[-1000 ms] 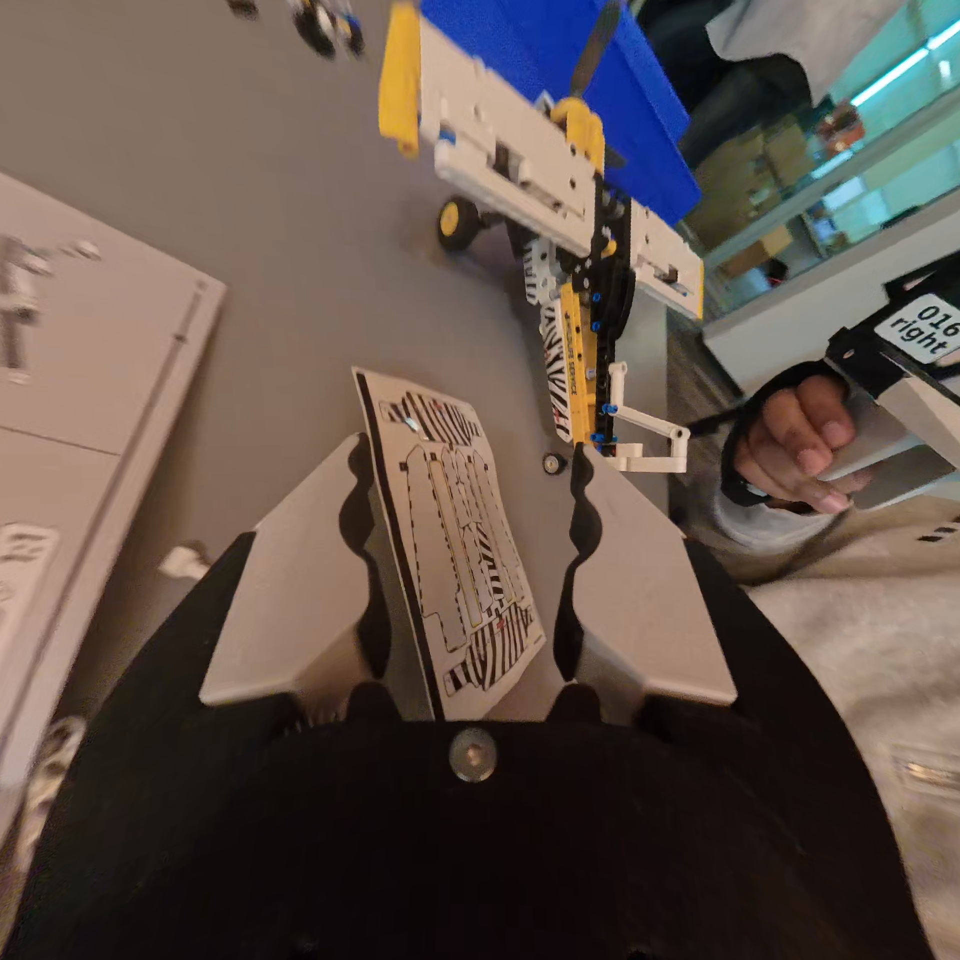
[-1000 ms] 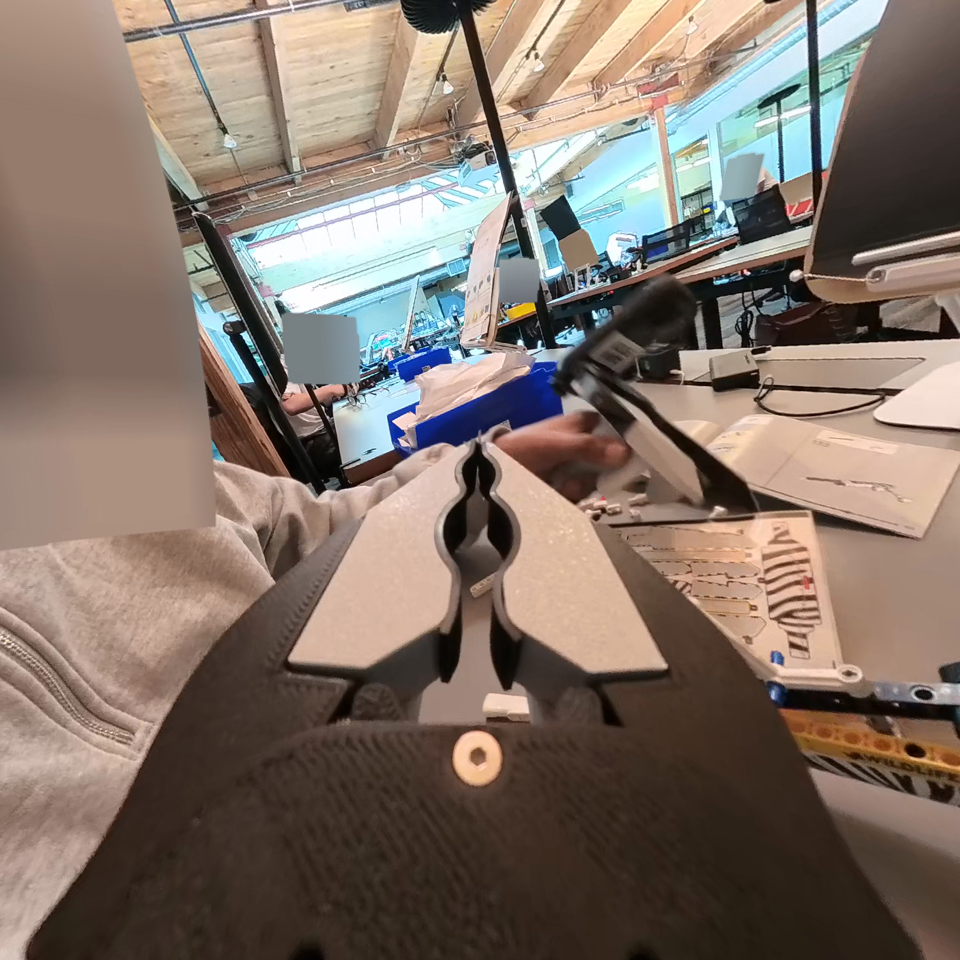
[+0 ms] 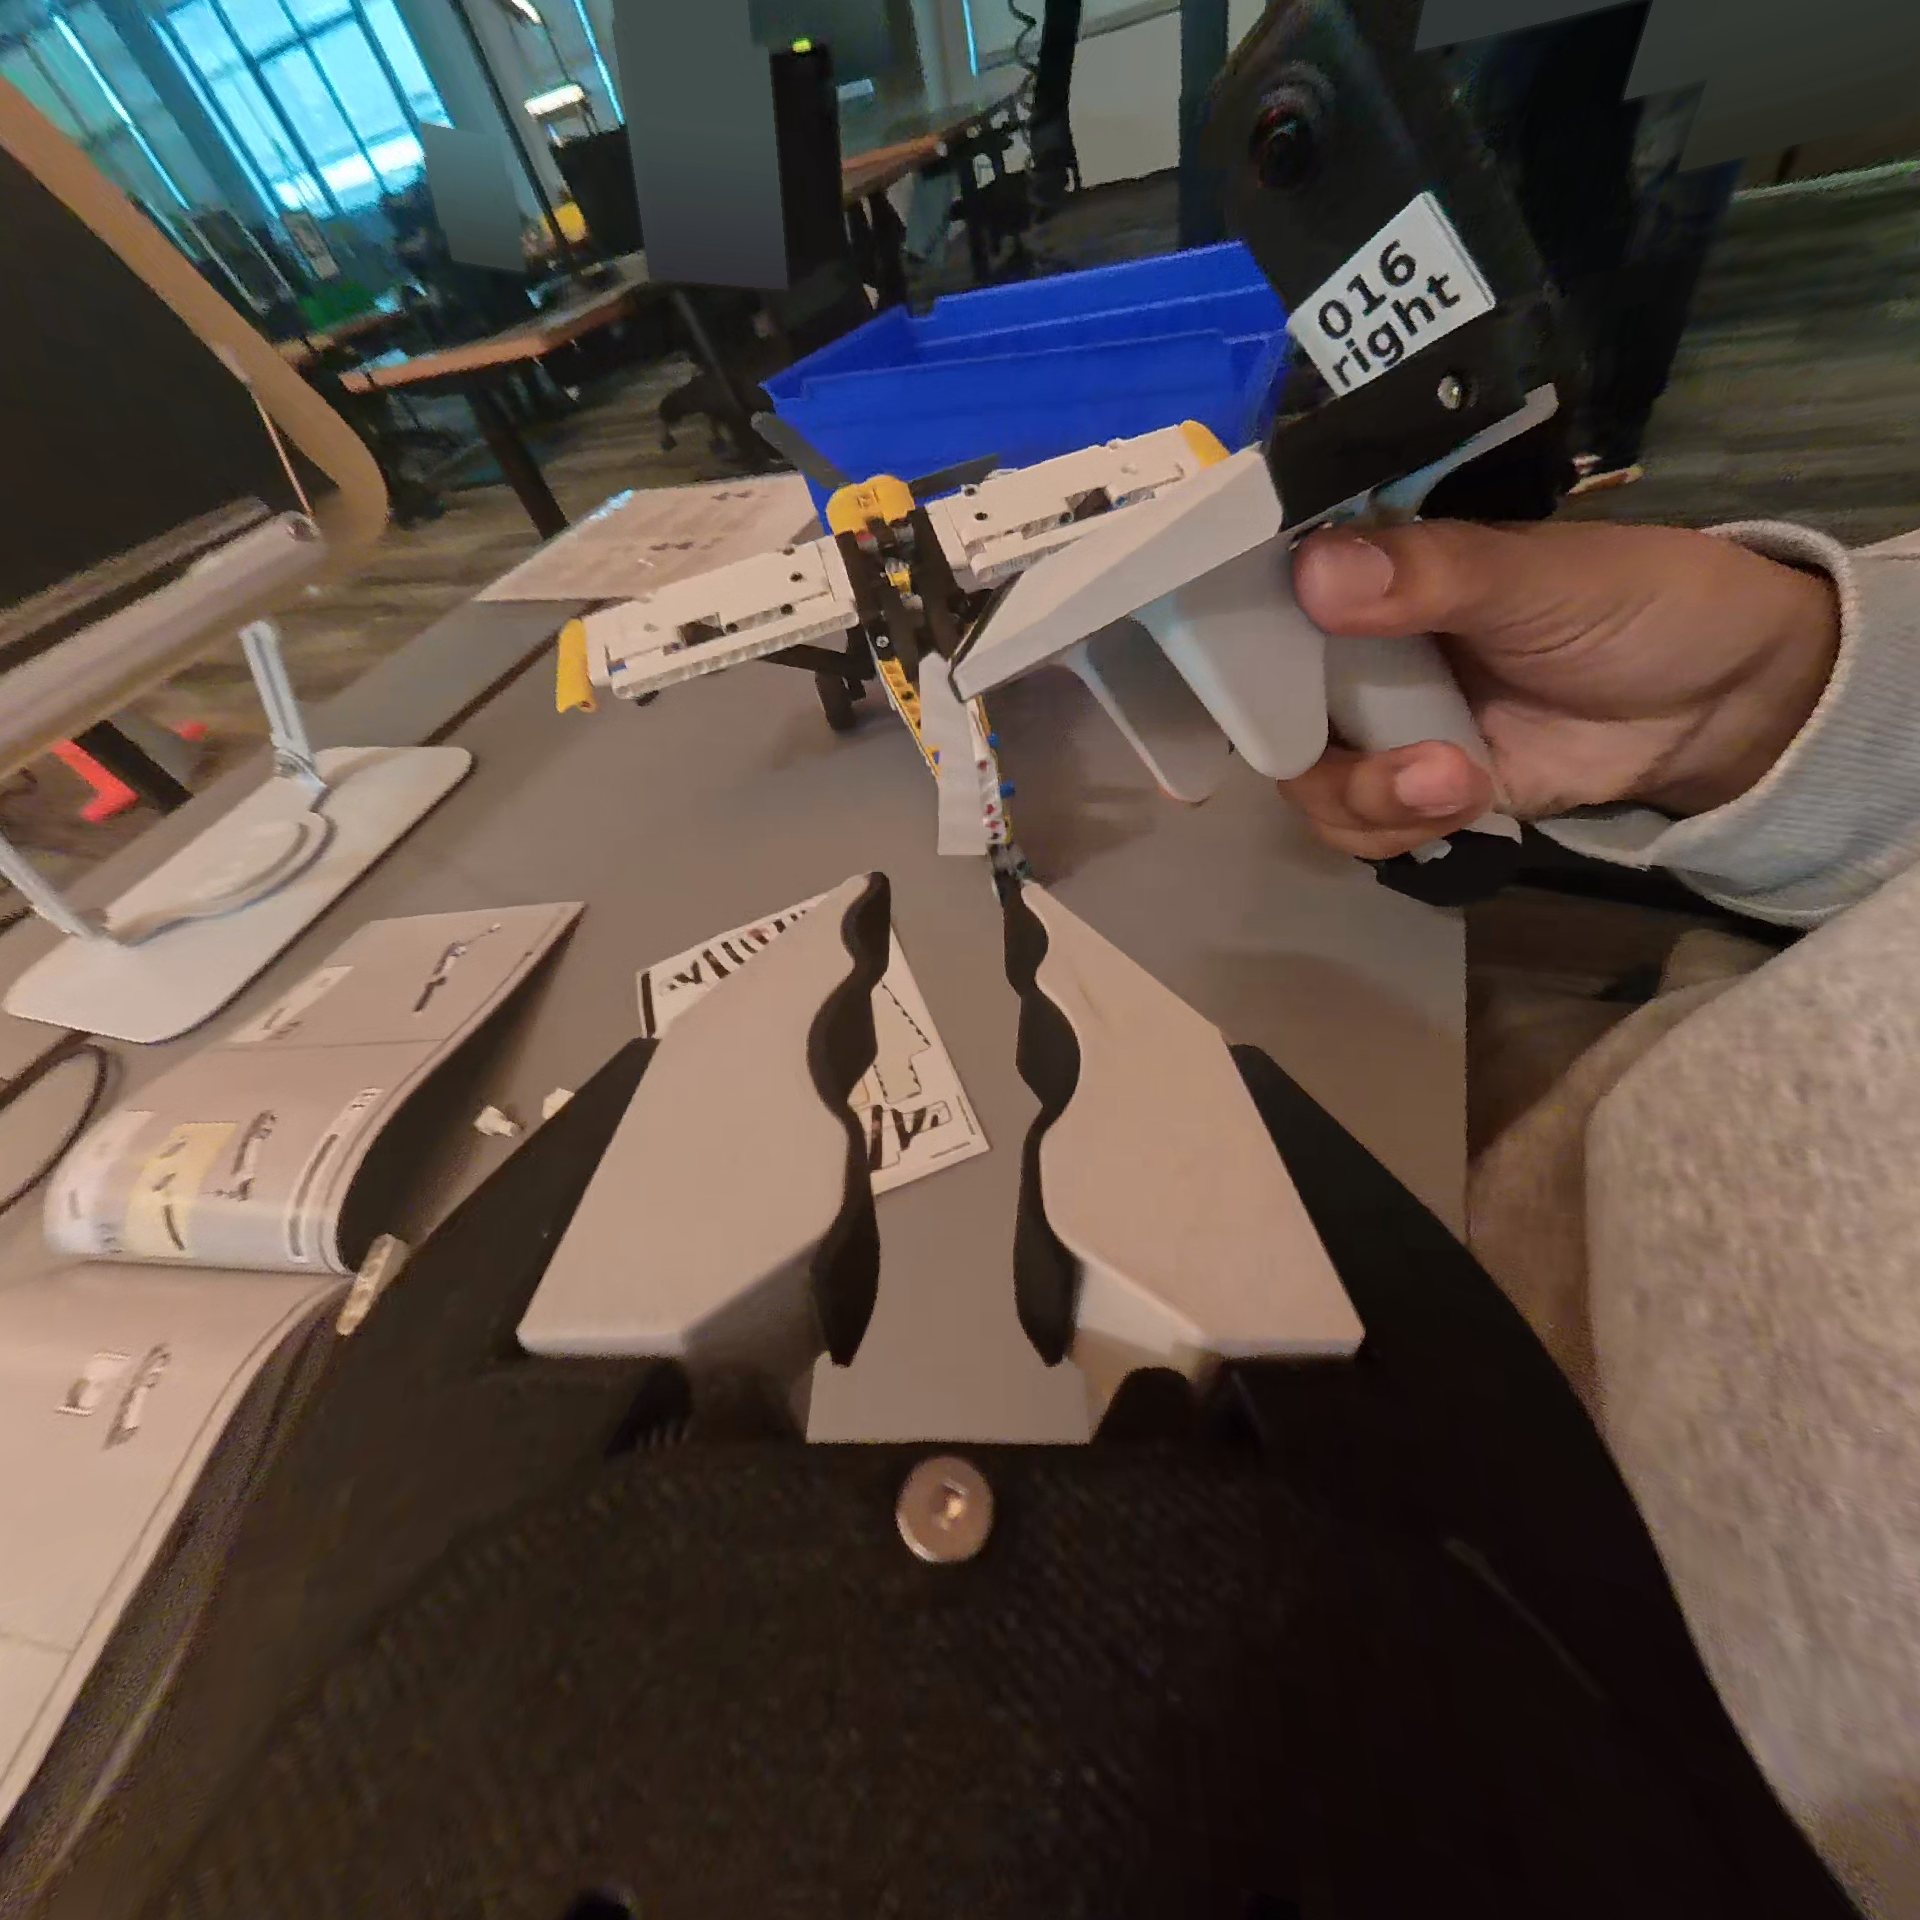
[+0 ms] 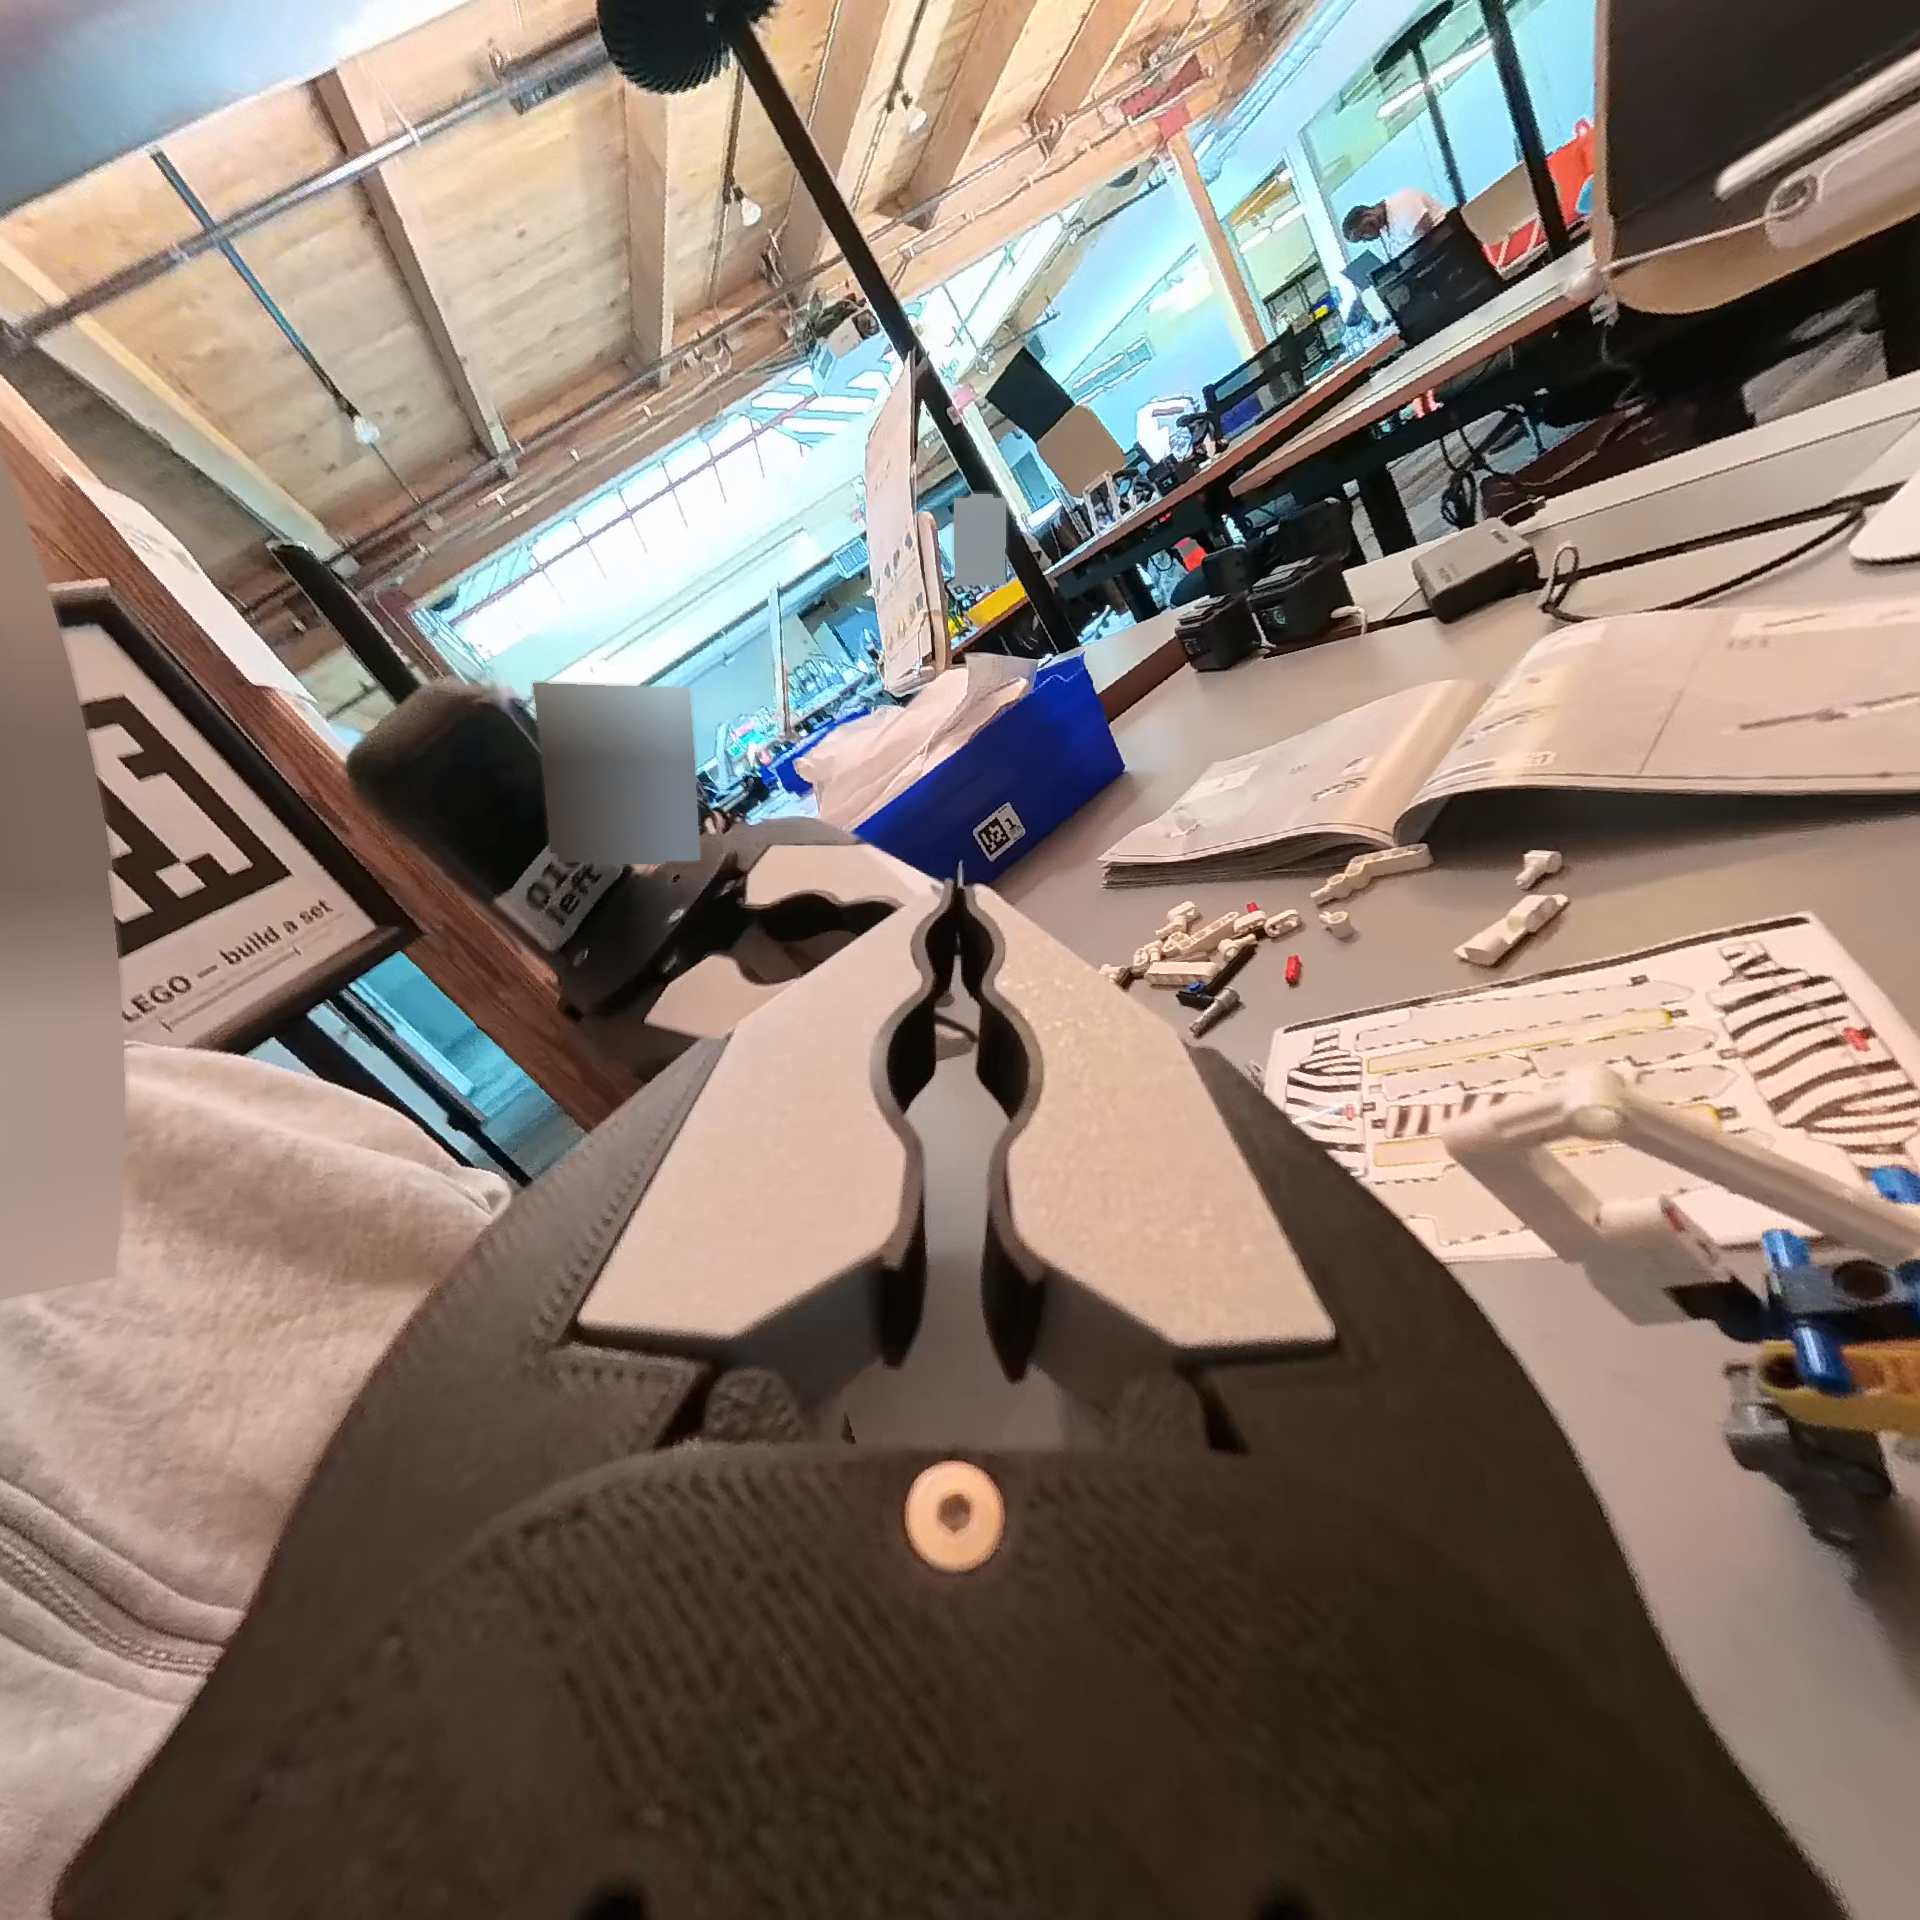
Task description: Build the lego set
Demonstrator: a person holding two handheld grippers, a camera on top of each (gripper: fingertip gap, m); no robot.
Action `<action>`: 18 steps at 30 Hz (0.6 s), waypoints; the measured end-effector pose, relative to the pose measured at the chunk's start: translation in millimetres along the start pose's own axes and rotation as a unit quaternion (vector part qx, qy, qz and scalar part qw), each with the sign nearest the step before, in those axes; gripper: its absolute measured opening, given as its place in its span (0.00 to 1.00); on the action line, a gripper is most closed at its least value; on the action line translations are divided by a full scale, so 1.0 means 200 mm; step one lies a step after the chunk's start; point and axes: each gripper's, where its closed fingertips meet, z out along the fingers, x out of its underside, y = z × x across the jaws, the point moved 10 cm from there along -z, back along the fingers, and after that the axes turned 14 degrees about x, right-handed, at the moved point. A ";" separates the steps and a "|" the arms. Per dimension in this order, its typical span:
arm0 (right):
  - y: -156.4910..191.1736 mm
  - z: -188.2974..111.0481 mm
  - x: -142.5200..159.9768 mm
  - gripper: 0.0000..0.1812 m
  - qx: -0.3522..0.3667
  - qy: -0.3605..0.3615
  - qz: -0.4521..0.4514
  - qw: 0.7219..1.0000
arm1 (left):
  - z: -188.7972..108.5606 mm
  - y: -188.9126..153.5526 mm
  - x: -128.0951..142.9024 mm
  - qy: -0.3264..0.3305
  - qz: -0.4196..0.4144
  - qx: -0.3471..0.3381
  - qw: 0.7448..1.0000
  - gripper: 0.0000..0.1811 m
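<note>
My right tongs (image 4: 961,904) pinch a sticker (left tongs (image 3: 945,904) gape empty), and it may crease or land crooked on the plane (image 3: 883,592).

Left gripper (image 3: 940,904), fingers apart and empty, above sticker sheet (image 3: 914,1091) on grey bench (image 3: 727,810); lego plane (image 3: 883,582) ahead, right gripper (image 3: 966,675) at its fuselage.

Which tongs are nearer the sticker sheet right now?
Left. The left tongs hover open directly over the sticker sheet; the right tongs are shut, off beside it.
</note>
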 end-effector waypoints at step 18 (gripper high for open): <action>-0.04 0.05 0.06 0.00 -0.022 0.003 0.054 0.998 | 0.03 -0.03 0.01 -0.002 0.039 -0.049 0.998 0.02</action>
